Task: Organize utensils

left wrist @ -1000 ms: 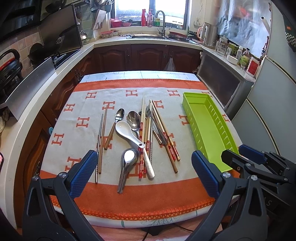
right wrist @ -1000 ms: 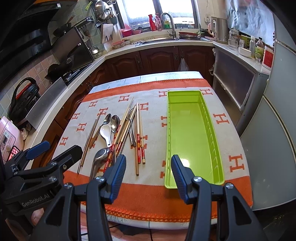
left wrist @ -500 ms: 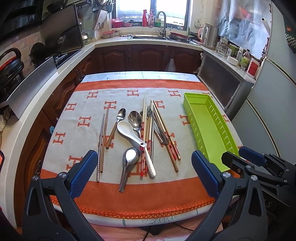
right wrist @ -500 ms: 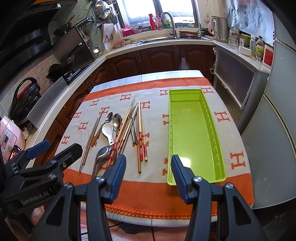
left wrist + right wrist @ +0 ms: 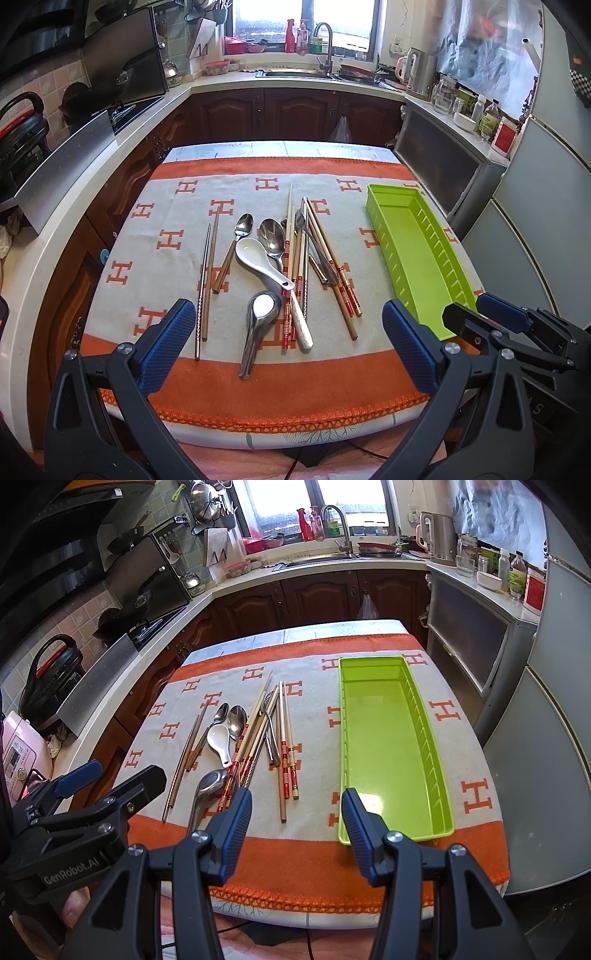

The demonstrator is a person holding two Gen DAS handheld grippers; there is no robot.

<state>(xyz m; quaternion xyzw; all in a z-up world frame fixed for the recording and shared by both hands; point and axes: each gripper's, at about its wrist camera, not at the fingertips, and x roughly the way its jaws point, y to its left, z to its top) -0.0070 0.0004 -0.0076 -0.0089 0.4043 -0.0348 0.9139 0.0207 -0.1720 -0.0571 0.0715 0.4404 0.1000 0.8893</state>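
A heap of utensils lies mid-cloth: a white ceramic spoon (image 5: 260, 260), steel spoons (image 5: 271, 232), a steel soup spoon (image 5: 258, 317), and several wooden and red-banded chopsticks (image 5: 332, 266). The same pile shows in the right wrist view, with the white spoon (image 5: 218, 740) and chopsticks (image 5: 286, 746). An empty lime-green tray (image 5: 417, 251) (image 5: 388, 746) stands to the right of them. My left gripper (image 5: 288, 347) hangs open above the table's near edge, in front of the pile. My right gripper (image 5: 295, 830) is open too, between the pile and the tray's near end.
The table carries an orange and grey patterned cloth (image 5: 177, 236). Kitchen counters (image 5: 110, 144) wrap round the left and far sides, with a sink (image 5: 295, 74) under the window. A grey cabinet (image 5: 472, 642) and a fridge (image 5: 546, 738) stand close on the right.
Both grippers have drifted slightly back and up from the table, so the utensils and tray sit a little farther off. Nothing on the cloth has moved.
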